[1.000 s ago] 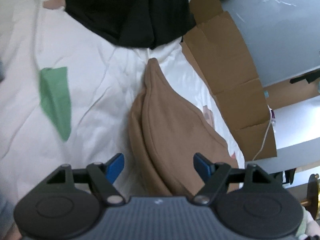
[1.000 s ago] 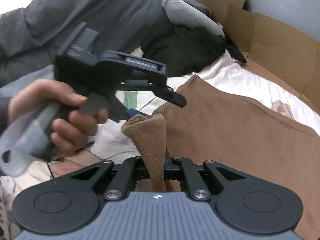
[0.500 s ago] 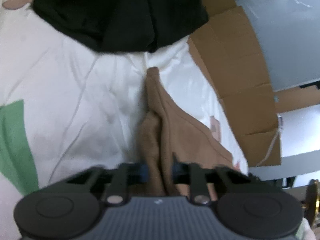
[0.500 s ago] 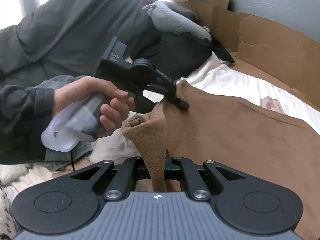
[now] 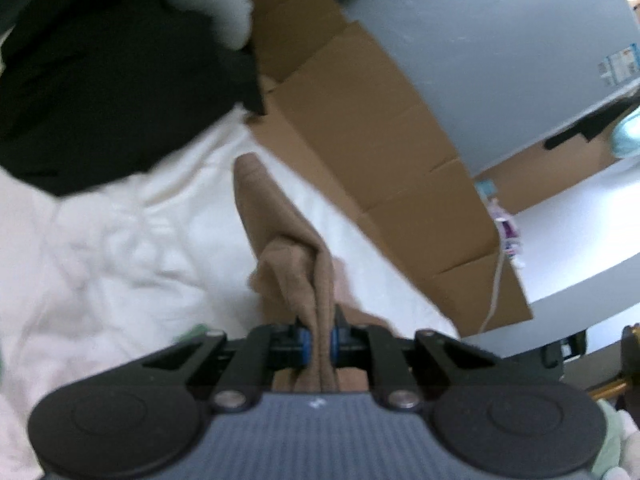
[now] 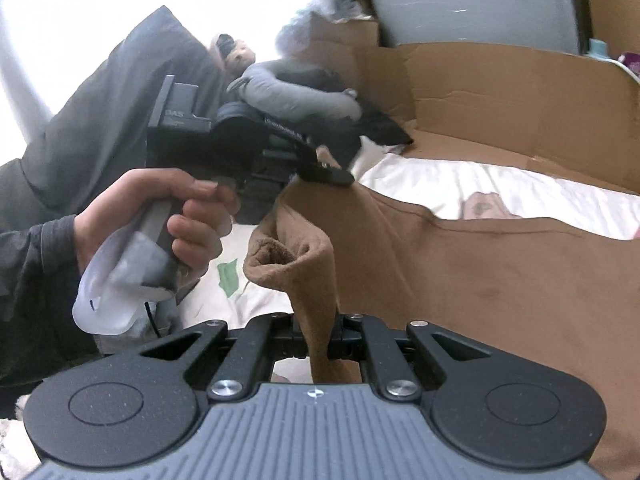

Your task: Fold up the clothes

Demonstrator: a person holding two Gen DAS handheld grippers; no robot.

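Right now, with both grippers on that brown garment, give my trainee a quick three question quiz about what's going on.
1. True or false: the left gripper is shut on the brown garment.
2. What is the right gripper holding?
A. the black clothing
B. a bunched edge of the brown garment
C. the cardboard
3. Fill in: the brown garment lies on a ____ bed sheet.

Key
1. True. Brown fabric is pinched between its blue pads.
2. B. The black clothing sits farther back, and the cardboard stands along the bed's far side.
3. White.
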